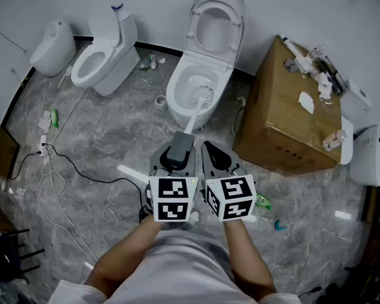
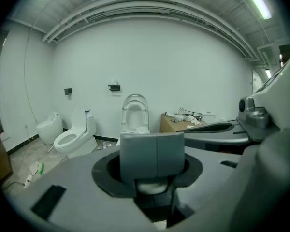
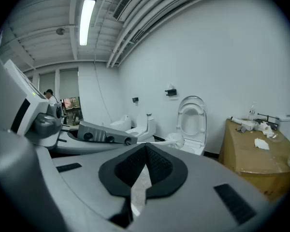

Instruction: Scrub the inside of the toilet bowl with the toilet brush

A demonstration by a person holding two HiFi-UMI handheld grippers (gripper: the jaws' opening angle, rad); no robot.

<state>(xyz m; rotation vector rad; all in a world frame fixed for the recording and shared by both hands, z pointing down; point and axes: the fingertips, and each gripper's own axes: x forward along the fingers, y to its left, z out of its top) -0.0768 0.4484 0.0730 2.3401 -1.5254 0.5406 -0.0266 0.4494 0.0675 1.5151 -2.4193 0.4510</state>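
The white toilet stands open with its lid and seat raised against the wall. The toilet brush has its white bristle head inside the bowl, and its white shaft slopes back to a grey grip. My left gripper is shut on that grip, which fills the space between the jaws in the left gripper view as a grey block. My right gripper is just to the right of it, shut, with nothing held and its black pads meeting. The brush head shows in the right gripper view too.
A second toilet and a small white one stand at the left wall. A large cardboard box with loose parts on top sits right of the toilet. Cables lie on the marble floor at left. A white unit is at the far right.
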